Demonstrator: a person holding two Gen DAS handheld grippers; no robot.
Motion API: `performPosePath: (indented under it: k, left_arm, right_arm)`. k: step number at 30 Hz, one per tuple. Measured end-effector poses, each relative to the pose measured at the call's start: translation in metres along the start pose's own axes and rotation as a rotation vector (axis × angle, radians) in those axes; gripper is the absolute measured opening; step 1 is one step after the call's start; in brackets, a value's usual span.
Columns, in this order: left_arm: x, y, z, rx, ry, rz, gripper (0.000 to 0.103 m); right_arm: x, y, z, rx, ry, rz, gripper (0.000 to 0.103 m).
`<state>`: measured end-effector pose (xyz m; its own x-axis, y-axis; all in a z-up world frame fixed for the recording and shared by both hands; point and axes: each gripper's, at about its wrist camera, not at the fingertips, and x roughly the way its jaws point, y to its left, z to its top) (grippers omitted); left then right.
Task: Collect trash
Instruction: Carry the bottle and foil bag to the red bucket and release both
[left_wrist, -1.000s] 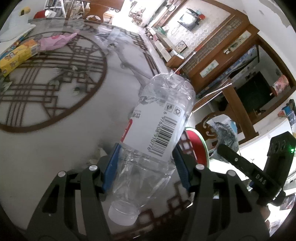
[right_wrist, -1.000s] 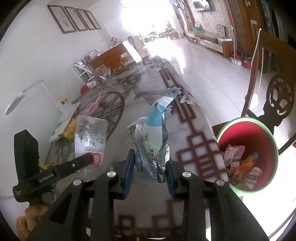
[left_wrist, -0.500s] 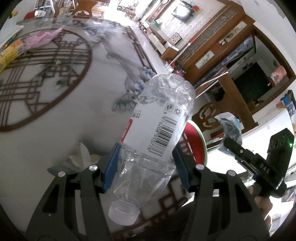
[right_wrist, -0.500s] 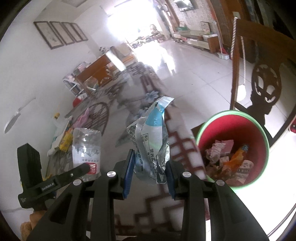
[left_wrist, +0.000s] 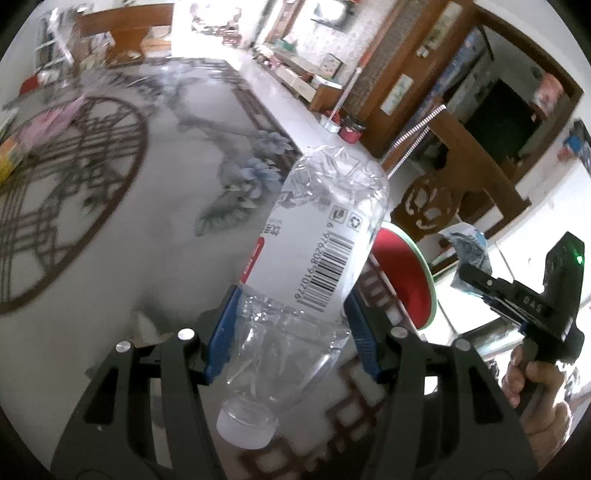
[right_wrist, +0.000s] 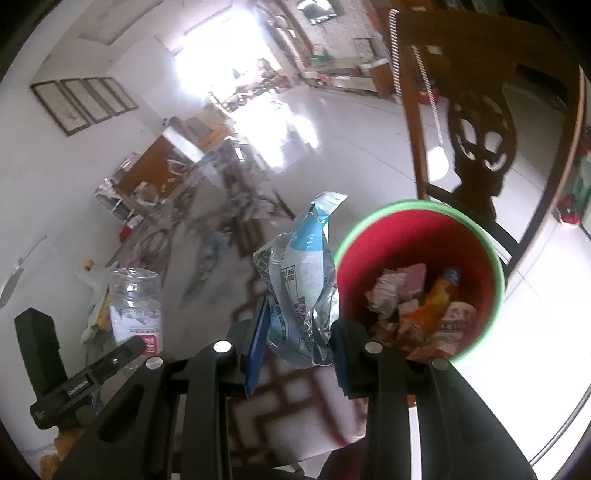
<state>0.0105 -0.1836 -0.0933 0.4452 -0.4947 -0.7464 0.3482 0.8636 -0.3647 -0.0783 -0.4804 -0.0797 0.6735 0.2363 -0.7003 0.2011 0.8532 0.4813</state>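
My left gripper (left_wrist: 290, 325) is shut on an empty clear plastic bottle (left_wrist: 317, 251), cap end towards the camera, held above the table's near corner. My right gripper (right_wrist: 297, 339) is shut on a crumpled blue and silver wrapper (right_wrist: 301, 288), just left of the rim of a red trash bin with a green rim (right_wrist: 417, 236). The bin holds paper scraps and an orange bottle. In the left wrist view the bin (left_wrist: 406, 280) sits right of the bottle, and the right gripper (left_wrist: 480, 280) with the wrapper (left_wrist: 465, 247) is beyond it. In the right wrist view the left gripper (right_wrist: 140, 341) and bottle (right_wrist: 135, 306) are at the lower left.
The table (left_wrist: 155, 229) has a white cloth with a brown lattice pattern. A pink wrapper (left_wrist: 44, 125) and a yellow box (left_wrist: 11, 158) lie at its far left. A carved wooden chair (right_wrist: 476, 147) stands behind the bin. White tiled floor (right_wrist: 351, 155) lies beyond.
Both grippers have moved towards the bin with their loads. The bin now looks closer and larger in the right wrist view, with the wrapper near its rim.
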Motion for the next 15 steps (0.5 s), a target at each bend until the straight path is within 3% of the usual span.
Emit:
performPosePath:
  k: [8,15]
  left_arm:
    - [0.037,-0.043,0.019,0.079,0.017,-0.084,0.054]
    - [0.075,-0.106,0.044,0.129,0.055,-0.258,0.054]
  right_arm:
    - [0.001,-0.039,0.002,0.070,-0.009,-0.059,0.031]
    - [-0.006,-0.071,0.009,0.122,-0.040,-0.124,0.032]
